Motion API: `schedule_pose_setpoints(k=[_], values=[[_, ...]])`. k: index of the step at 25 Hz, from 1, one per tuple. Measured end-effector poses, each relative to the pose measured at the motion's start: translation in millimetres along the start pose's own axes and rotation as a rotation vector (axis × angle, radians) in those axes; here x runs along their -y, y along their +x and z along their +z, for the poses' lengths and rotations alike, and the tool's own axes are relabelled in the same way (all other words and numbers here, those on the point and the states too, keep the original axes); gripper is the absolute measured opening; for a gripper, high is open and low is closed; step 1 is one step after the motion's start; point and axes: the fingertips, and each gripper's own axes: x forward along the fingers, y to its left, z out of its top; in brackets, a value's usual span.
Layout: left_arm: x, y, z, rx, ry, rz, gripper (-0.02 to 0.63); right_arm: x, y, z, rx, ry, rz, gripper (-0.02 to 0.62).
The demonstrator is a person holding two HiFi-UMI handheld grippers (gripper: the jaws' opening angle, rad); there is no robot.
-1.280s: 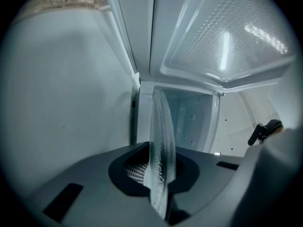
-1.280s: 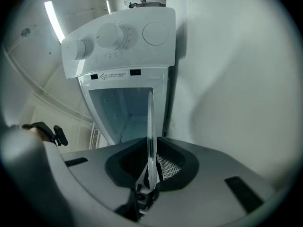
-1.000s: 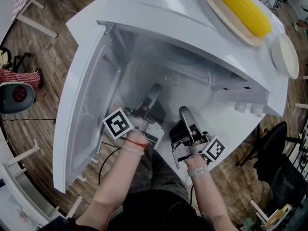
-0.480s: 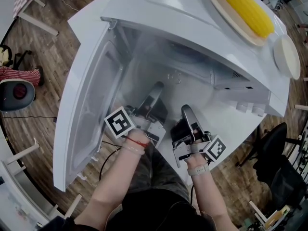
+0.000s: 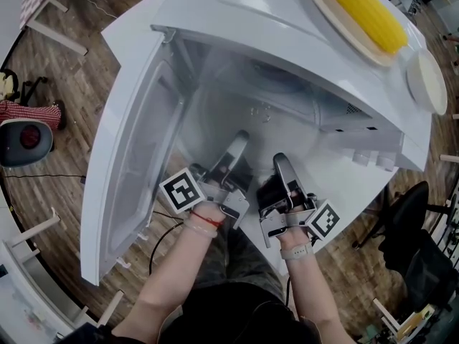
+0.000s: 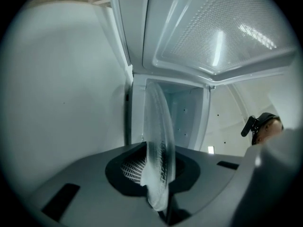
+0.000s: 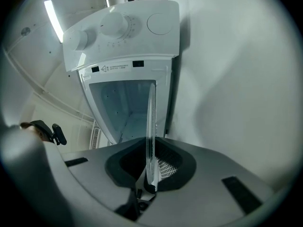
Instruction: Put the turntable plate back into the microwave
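Observation:
The clear glass turntable plate (image 5: 259,112) is held level at the mouth of the white microwave (image 5: 287,49), and it is hard to make out from above. My left gripper (image 5: 233,156) is shut on the plate's near left rim. My right gripper (image 5: 282,174) is shut on its near right rim. In the left gripper view the plate (image 6: 158,141) stands edge-on between the jaws of the left gripper (image 6: 158,193). The right gripper view shows the plate's thin edge (image 7: 151,126) clamped in the right gripper (image 7: 150,178), with the open cavity (image 7: 123,103) behind.
The microwave door (image 5: 133,170) hangs open at the left. On top of the microwave lie a plate with a corn cob (image 5: 358,13) and a small white dish (image 5: 427,81). The control knobs (image 7: 113,25) sit beside the cavity. A black chair (image 5: 409,221) stands at the right.
Both grippers, with the plate between them, have shifted slightly toward me. Their hold on the plate is unchanged.

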Motion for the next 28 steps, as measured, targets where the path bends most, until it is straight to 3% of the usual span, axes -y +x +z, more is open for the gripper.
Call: schedule_pose_setpoints(k=[8, 23, 28], values=[[-1.6, 0.8, 0.4, -0.027, 0.051, 0.035, 0.038, -6.4, 3.0, 1.6, -0.007, -0.060, 0.018, 0.046], [-3.8, 19.5, 6.9, 0.002, 0.013, 0.025, 0.037, -6.6, 16.5, 15.9, 0.006, -0.063, 0.030, 0.051], [-2.4, 18.8, 7.3, 0.002, 0.000, 0.017, 0.037, -6.3, 16.1, 15.3, 0.021, -0.021, 0.031, 0.051]])
